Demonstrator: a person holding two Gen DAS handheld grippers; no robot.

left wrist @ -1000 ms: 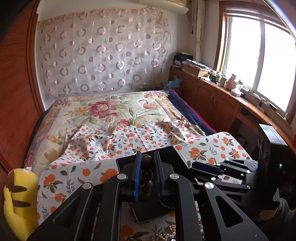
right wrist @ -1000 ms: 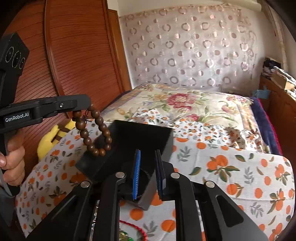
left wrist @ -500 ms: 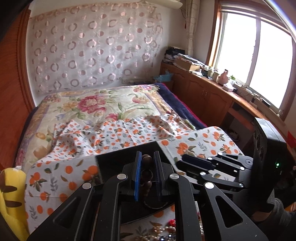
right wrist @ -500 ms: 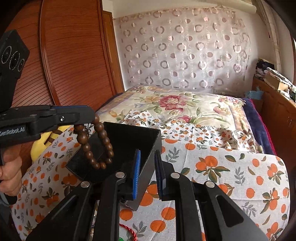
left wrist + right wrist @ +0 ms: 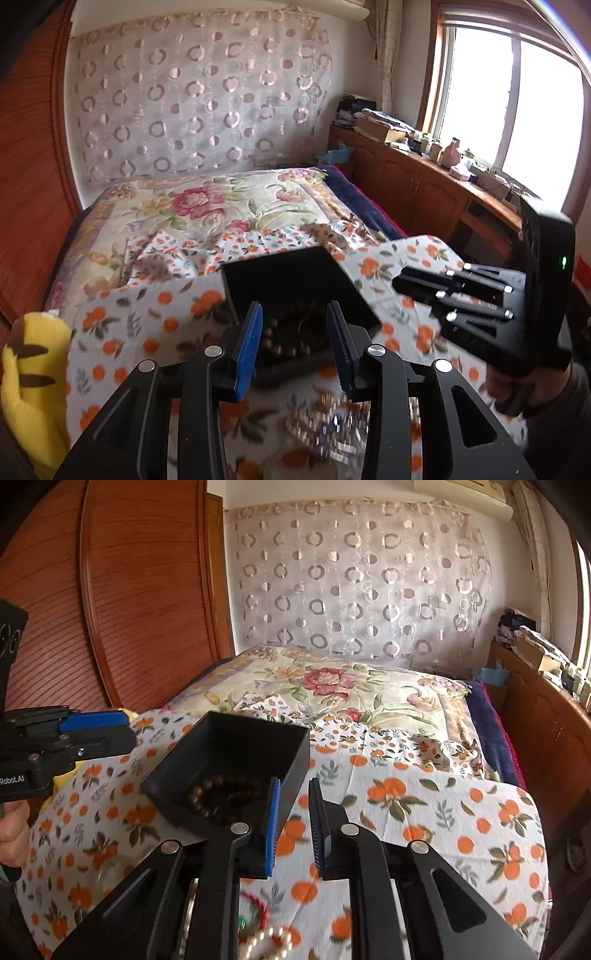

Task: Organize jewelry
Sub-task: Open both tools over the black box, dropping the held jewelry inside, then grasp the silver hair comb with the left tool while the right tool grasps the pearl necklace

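The left gripper (image 5: 293, 345) is spreading its fingers, nothing between them now; the wooden bead bracelet (image 5: 221, 797) lies loose on the floor of the black box (image 5: 295, 760) just beyond. The right gripper (image 5: 293, 827) pinches the box's near wall (image 5: 291, 786) between narrow-set fingers, tilting it above the orange-print cloth (image 5: 443, 812) on the bed. A heap of pearls (image 5: 269, 941) and a red bracelet (image 5: 258, 904) rest on the cloth near the right gripper.

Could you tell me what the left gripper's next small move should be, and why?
Probably move down to the jewelry pile for another piece: the bead bracelet already lies inside the black box, and the left gripper is opening with nothing between its fingers.
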